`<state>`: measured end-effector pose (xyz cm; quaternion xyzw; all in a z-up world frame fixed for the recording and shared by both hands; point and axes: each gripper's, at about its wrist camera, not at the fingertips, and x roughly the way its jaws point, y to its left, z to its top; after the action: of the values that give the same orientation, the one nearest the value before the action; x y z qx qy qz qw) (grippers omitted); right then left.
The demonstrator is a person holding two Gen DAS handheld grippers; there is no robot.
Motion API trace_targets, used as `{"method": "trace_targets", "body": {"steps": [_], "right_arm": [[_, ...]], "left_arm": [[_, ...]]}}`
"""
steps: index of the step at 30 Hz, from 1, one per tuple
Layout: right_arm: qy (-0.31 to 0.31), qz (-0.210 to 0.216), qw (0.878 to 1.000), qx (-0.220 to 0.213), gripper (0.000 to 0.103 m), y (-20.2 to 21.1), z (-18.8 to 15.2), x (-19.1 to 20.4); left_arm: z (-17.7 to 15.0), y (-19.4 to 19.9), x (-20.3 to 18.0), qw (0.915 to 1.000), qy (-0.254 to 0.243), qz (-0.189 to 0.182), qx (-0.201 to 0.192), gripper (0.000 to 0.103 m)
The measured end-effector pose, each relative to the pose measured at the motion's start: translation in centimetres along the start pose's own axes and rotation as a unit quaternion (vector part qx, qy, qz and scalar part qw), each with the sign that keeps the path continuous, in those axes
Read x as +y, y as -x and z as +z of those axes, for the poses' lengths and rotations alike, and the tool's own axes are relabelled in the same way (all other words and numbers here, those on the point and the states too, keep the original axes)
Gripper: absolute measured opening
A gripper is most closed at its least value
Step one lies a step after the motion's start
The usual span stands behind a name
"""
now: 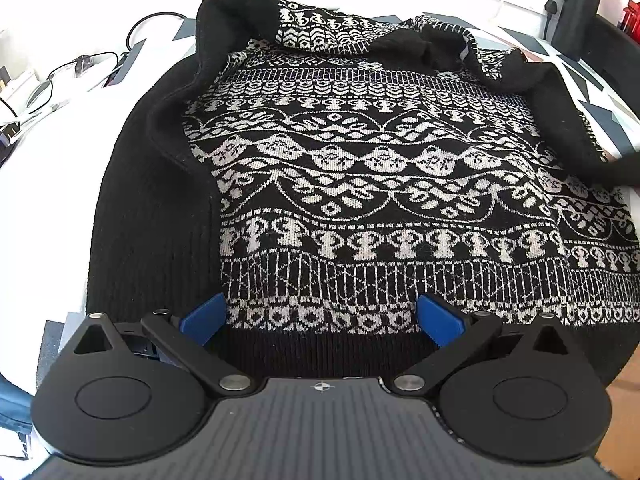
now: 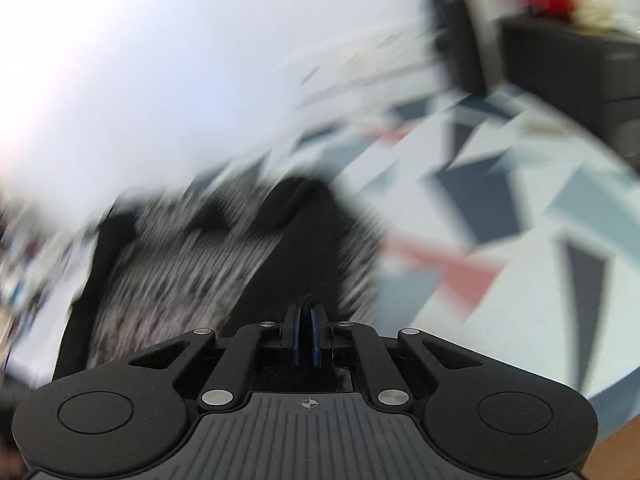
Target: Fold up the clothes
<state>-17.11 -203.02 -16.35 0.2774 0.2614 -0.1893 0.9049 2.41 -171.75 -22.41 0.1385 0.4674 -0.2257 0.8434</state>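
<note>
1. One sweater (image 1: 360, 184) lay spread on the patterned cover (image 2: 520, 208); both sleeves were turned inward, the lengthwise folds remained.
2. The left gripper (image 1: 320, 316) stood released above the hem.
3. The right gripper (image 2: 306, 320) was clenched on dark knit.
4. Cables (image 1: 80, 64) lay beside, obstructing nothing.

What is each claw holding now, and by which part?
The right claw is shut on black cloth at the sweater edge. The left claw is open, holding nothing.
</note>
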Motion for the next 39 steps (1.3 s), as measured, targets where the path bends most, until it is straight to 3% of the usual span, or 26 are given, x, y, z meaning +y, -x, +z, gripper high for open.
{"method": "trace_targets", "body": {"steps": [4,7,8,10,17,22,25,28,29,30,31,35,39], "right_arm": [[-0.055,-0.072,0.991,-0.098,0.006,1.4,4.2,-3.2],[-0.054,-0.109,0.985,-0.123,0.008,1.3,5.7,-4.6],[-0.054,-0.116,0.985,-0.119,0.014,0.9,6.0,-5.0],[-0.053,-0.109,0.989,-0.088,0.028,-0.2,5.6,-5.4],[-0.051,-0.059,0.997,0.002,0.044,-1.5,1.4,-4.6],[-0.017,-0.003,0.997,0.074,0.044,-0.9,-2.7,-1.1],[0.038,-0.006,0.993,0.109,0.044,-1.1,-5.0,1.3],[0.053,-0.026,0.991,0.122,0.041,-2.0,-6.1,2.3],[0.066,-0.034,0.99,0.118,0.032,-2.1,-6.2,2.9],[0.085,-0.048,0.988,0.119,0.016,-2.5,-6.1,3.3],[0.103,-0.06,0.986,0.119,0.012,-2.8,-6.1,3.8],[0.087,-0.05,0.989,0.111,0.004,-3.3,-5.2,3.1],[0.067,-0.089,0.99,0.09,0.004,-3.9,-3.0,0.5]], "left_arm": [[0.1,-0.1,-0.1,1.0,0.003,0.002,0.003,0.103],[0.1,-0.2,-0.1,1.0,0.003,0.002,0.001,0.103],[0.1,-0.2,-0.1,1.0,0.003,0.002,0.002,0.103],[0.2,-0.2,0.0,1.0,0.003,0.002,0.003,0.103],[0.2,-0.3,0.1,1.0,0.003,0.002,-0.001,0.103],[0.0,-0.3,0.2,1.0,0.003,0.002,-0.005,0.103],[-0.1,-0.2,0.3,1.0,0.003,0.001,-0.005,0.103],[-0.3,-0.1,0.4,1.0,0.002,0.001,-0.005,0.103],[-0.3,-0.1,0.4,1.0,0.002,0.001,-0.006,0.103],[-0.3,-0.1,0.5,1.0,0.002,0.001,-0.006,0.103],[-0.3,-0.1,0.5,1.0,0.001,0.001,-0.007,0.103],[-0.2,0.0,0.3,1.0,-0.002,-0.002,-0.005,0.103],[0.8,-0.2,-0.4,0.9995,0.005,-0.032,0.006,0.103]]}}
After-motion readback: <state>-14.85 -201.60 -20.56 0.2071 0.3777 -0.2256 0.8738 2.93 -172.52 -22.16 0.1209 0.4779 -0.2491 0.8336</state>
